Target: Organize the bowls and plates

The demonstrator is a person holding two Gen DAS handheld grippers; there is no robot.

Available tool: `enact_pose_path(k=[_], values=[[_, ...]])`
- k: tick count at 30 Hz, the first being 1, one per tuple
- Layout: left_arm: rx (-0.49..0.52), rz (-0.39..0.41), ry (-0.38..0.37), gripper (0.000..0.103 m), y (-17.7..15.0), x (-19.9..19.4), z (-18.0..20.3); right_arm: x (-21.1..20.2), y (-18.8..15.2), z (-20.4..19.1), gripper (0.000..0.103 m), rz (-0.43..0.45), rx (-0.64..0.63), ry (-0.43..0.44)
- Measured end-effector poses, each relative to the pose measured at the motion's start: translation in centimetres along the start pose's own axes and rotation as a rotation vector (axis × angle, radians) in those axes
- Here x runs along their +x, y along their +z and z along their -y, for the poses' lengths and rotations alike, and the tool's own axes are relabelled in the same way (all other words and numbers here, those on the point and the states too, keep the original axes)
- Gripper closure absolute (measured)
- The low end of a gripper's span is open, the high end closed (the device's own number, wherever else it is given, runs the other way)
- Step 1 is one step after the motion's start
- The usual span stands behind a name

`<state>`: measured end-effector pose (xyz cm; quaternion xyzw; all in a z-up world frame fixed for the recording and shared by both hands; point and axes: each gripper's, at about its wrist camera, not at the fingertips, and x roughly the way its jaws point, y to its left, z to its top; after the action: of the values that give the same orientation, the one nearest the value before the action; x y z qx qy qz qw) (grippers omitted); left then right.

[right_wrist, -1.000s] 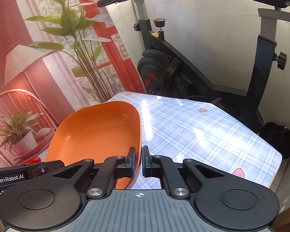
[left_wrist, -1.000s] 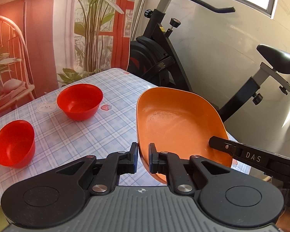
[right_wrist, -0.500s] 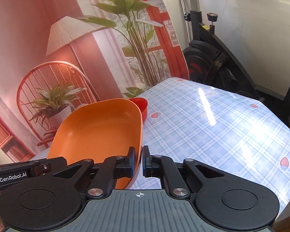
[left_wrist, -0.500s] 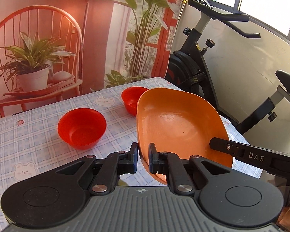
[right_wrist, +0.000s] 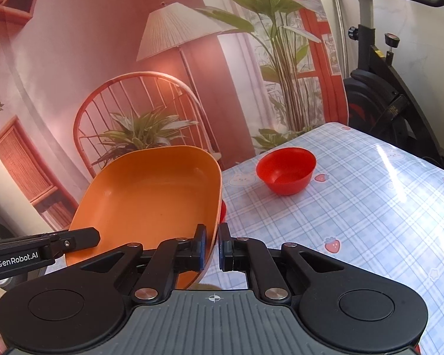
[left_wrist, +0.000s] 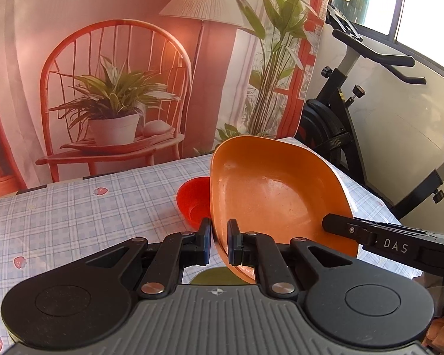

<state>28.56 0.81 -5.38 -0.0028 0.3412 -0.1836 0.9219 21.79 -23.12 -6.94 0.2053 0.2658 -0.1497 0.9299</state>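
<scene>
Both tongs angle downward over a checked table [right_wrist: 370,207], sharing one orange plate [left_wrist: 269,195] held tilted above it. The plate looks empty, as does the red bowl [right_wrist: 287,170] on the table; another red bowl [left_wrist: 194,204] sits half hidden behind the plate. The left tongs [left_wrist: 219,242] and right tongs [right_wrist: 211,247] are each closed narrowly on opposite rims of the plate.

Checked tablecloth [right_wrist: 370,213], printed chair-and-lamp backdrop [left_wrist: 118,74], black exercise bike [right_wrist: 379,88] behind.
</scene>
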Motion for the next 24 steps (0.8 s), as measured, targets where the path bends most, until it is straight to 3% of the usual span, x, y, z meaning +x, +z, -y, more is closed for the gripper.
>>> enact_pose_path(k=[10, 24], values=[[0.006, -0.092, -0.018, 0.091, -4.6, 1.7, -1.4, 1.4, -4.2, 0.5, 0.095, -0.113, 0.026, -0.020], [-0.011, -0.154, 0.029, 0.091, -8.7, 3.5, -1.7, 3.6, -8.2, 1.7, 0.095, -0.242, 0.057, -0.040]])
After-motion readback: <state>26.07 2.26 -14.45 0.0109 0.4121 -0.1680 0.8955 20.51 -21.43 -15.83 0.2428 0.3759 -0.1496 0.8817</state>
